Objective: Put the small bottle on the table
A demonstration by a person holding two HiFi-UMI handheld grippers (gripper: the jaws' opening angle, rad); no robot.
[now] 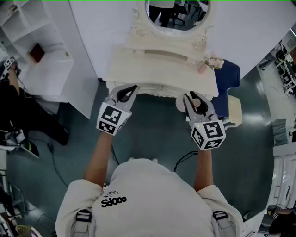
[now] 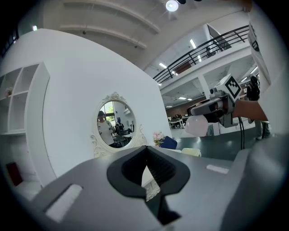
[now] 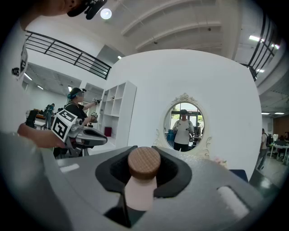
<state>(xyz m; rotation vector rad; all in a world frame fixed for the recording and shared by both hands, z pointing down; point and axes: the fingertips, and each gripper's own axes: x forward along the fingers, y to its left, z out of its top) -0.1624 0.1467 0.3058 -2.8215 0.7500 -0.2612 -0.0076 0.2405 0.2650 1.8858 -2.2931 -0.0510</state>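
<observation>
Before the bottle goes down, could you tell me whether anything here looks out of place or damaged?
Nothing stands out. The dressing table looks tidy and intact, with flowers at its far right corner, and the right gripper holds the small bottle.

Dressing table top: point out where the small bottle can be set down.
The left end and middle of the dressing table top are bare, bordered by the mirror base behind and the carved front edge. The right end is crowded: flowers and a small pink item sit there. The small bottle would probably fit best centre-left.
</observation>
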